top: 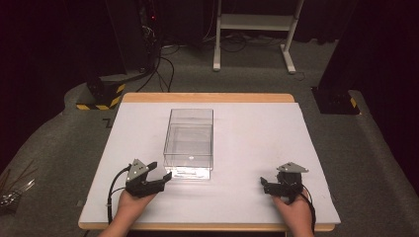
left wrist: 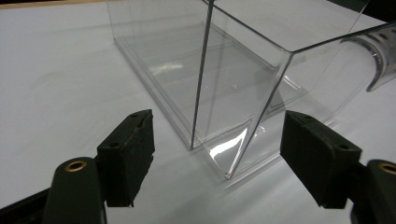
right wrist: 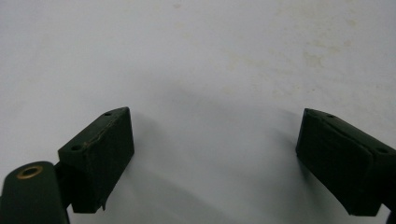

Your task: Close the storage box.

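A clear plastic box (top: pixel 189 143) stands open-topped near the middle of a white table (top: pixel 257 148), its long sides running from six toward twelve o'clock in the high view. The left gripper (top: pixel 160 174) sits at about seven o'clock of the box, just beside its near left corner, jaws apart and holding nothing; in the left gripper view that corner (left wrist: pixel 229 175) stands between the two black pads (left wrist: pixel 128 156) without touching either. The right gripper (top: pixel 264 186) rests well apart at roughly four o'clock of the box, aimed at bare tabletop, jaws wide with nothing between them (right wrist: pixel 212 163). The box is thin, hard and glossy, with sharp straight edges and flat walls that throw bright glints; a curved clear piece (left wrist: pixel 380 56) shows through its far wall (what it belongs to cannot be told). The pads look matte and rubbery, square-cut, fixed with small screws. The tabletop is smooth and pale with faint stains. As a judgement: closing on a bare corner could make the slick wall slip out of the pads, or push the light box sideways across the smooth table. Squeezing one thin wall hard could also flex it or tip the box toward the hand.
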`<state>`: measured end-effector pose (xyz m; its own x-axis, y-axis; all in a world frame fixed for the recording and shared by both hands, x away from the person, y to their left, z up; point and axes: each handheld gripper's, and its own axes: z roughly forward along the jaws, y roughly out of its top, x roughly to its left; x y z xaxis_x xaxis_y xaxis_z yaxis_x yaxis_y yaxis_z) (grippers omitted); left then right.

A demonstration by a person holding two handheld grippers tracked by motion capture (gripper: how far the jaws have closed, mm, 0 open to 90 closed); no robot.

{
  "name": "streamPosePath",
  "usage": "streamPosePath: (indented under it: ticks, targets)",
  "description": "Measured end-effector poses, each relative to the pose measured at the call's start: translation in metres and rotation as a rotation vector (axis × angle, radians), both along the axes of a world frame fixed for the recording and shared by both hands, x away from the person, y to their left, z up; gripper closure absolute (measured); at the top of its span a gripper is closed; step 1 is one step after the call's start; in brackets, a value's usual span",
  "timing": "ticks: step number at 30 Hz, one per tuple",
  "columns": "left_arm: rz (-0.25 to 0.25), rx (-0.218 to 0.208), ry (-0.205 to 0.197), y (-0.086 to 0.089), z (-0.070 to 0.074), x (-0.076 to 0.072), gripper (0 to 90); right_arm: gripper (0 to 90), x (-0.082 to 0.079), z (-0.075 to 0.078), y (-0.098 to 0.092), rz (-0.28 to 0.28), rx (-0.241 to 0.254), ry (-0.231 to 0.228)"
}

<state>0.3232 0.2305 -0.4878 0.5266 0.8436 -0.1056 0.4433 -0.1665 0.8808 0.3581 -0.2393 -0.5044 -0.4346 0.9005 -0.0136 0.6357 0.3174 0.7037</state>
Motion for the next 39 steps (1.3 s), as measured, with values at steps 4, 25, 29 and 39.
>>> streamPosePath:
  ticks: [4, 25, 29, 39]
  targets:
    - [-0.011, 0.010, -0.004, -0.002, 0.000, 0.002, 24.8, 11.2, 0.000, 0.000, 0.000, -0.001, 0.001, 0.000]
    - [0.031, 0.000, 0.001, -0.004, -0.004, 0.023, 24.1, 11.2, 0.000, 0.000, 0.000, -0.001, 0.000, -0.001]
    - [0.041, 0.001, 0.006, -0.005, -0.004, 0.028, 24.9, 11.2, 0.000, 0.000, 0.000, -0.002, -0.002, -0.002]
    - [0.082, -0.003, -0.001, -0.008, -0.004, 0.043, 29.0, 11.2, 0.000, 0.000, 0.000, -0.001, 0.000, 0.000]
